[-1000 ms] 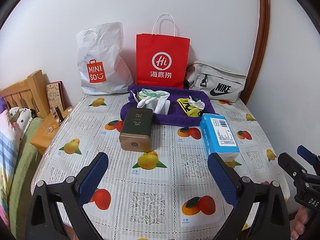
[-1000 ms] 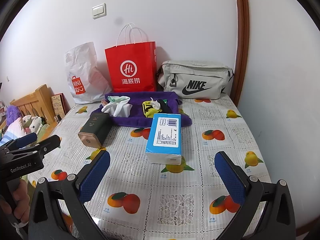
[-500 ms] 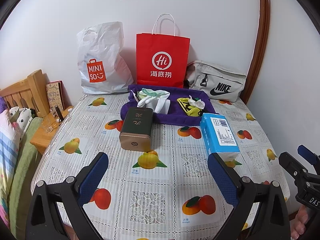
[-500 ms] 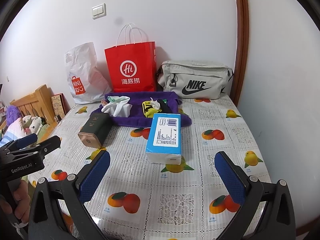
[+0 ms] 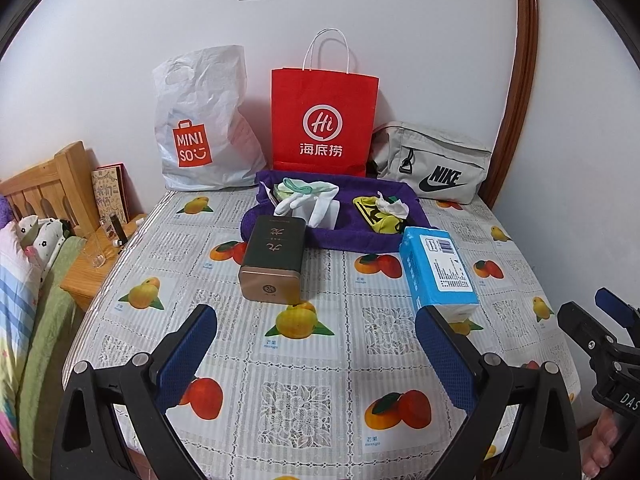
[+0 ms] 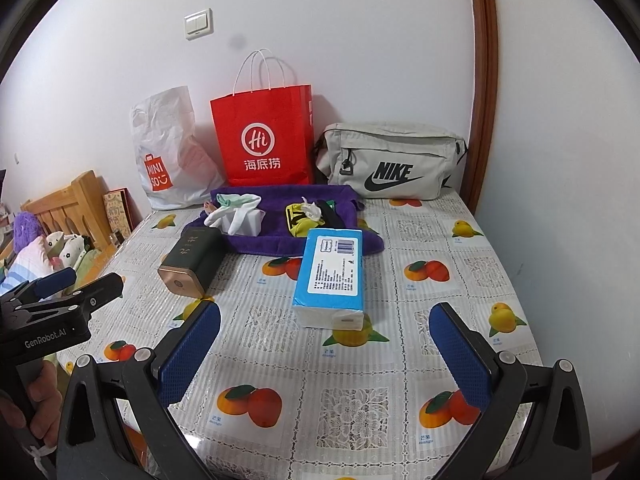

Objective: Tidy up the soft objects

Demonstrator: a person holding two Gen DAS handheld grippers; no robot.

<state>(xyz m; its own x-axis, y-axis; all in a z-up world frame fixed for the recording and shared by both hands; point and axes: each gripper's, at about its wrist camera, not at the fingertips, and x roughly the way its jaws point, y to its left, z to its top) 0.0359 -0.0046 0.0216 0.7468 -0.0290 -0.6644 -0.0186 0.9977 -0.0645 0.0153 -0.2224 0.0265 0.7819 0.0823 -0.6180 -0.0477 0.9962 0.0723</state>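
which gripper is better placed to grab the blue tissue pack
Right, probably. The blue tissue pack lies almost centred ahead of the open right gripper, while it sits off to the right of the open left gripper, near its right finger.

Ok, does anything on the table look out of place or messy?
Mildly. The dark green tin lies on its side, its far end against the rumpled purple towel. White gloves and a yellow-black cloth lie crumpled on the towel. The blue tissue pack sits askew. Nothing spilled or damaged.
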